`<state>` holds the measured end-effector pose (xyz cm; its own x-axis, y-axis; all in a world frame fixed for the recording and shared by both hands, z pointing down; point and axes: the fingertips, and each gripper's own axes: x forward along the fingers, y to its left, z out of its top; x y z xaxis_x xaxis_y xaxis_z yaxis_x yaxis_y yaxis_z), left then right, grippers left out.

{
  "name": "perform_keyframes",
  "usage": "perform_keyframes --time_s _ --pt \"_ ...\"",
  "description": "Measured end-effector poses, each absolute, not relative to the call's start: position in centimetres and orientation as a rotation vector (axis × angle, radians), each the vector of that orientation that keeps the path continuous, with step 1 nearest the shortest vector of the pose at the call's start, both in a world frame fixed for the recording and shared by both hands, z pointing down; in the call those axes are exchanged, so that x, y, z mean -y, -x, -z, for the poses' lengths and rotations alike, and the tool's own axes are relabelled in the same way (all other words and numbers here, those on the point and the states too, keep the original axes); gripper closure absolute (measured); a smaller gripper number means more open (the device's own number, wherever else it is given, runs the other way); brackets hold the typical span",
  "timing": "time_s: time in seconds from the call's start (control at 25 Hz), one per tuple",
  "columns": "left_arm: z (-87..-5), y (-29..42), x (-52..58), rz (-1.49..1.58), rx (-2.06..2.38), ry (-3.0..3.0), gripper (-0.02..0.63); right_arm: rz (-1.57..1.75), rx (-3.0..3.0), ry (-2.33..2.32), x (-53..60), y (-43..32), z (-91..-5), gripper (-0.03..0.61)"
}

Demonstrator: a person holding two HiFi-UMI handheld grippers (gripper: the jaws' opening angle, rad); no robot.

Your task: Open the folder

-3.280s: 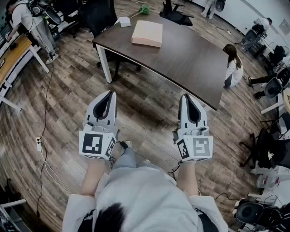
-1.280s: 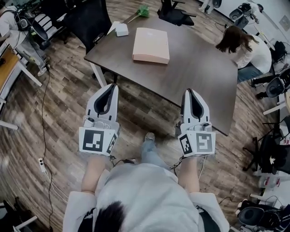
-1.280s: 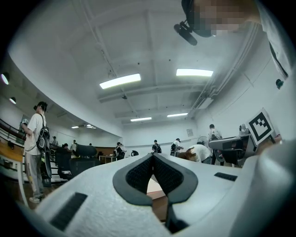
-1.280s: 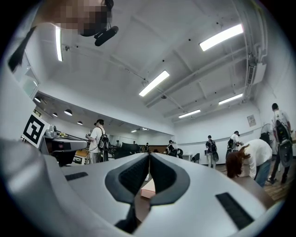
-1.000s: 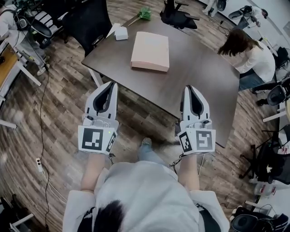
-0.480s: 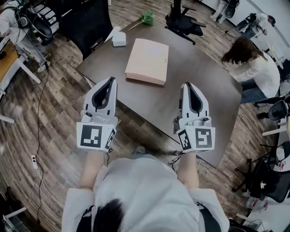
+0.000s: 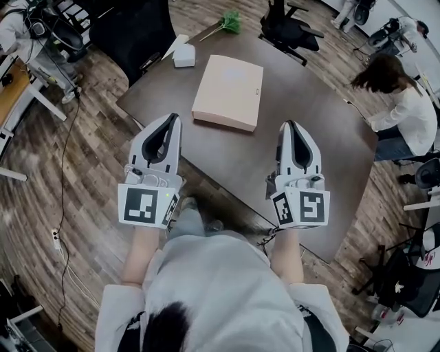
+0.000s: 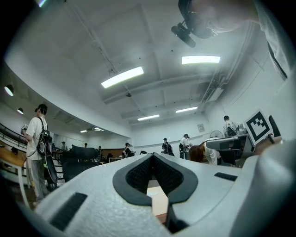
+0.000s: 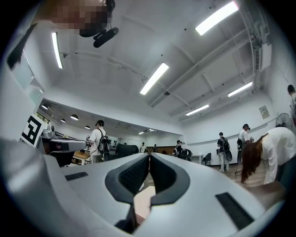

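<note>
Dark brown table (image 7: 309,130) stands on wood-plank floor (image 7: 82,158). Small white box (image 7: 183,56) sits near the table's far left corner. Green item (image 7: 232,20), possibly a duster, lies at the far edge. Black office chair (image 7: 134,31) is at far left, second office chair (image 7: 292,27) beyond the table. Person in white top (image 7: 402,103) leans at the right side. Power strip (image 7: 56,238) lies on the floor, left.

Left gripper view: folder (image 8: 156,201) is masked by the left gripper (image 8: 151,156); only a pale sliver is seen. Right gripper view: same masking by the right gripper (image 9: 149,156). Head view: green item (image 7: 230,22) at the table (image 7: 309,137) far edge is too small to be identified.
</note>
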<state>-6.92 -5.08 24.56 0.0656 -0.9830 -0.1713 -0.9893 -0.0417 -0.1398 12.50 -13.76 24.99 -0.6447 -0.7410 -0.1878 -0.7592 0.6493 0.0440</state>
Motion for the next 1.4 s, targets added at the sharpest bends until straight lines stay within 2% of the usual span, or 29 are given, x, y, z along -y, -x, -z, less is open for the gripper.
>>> perform_keyframes --time_s 0.96,1.4 --pt "-27.2 14.3 22.1 -0.018 -1.798 2.377 0.604 -0.141 -2.66 1.507 25.6 -5.3 -26.9 0.565" --pt "-34.2 12.5 27.5 0.431 -1.532 2.505 0.604 -0.062 -2.653 1.686 28.5 -4.6 -30.1 0.565"
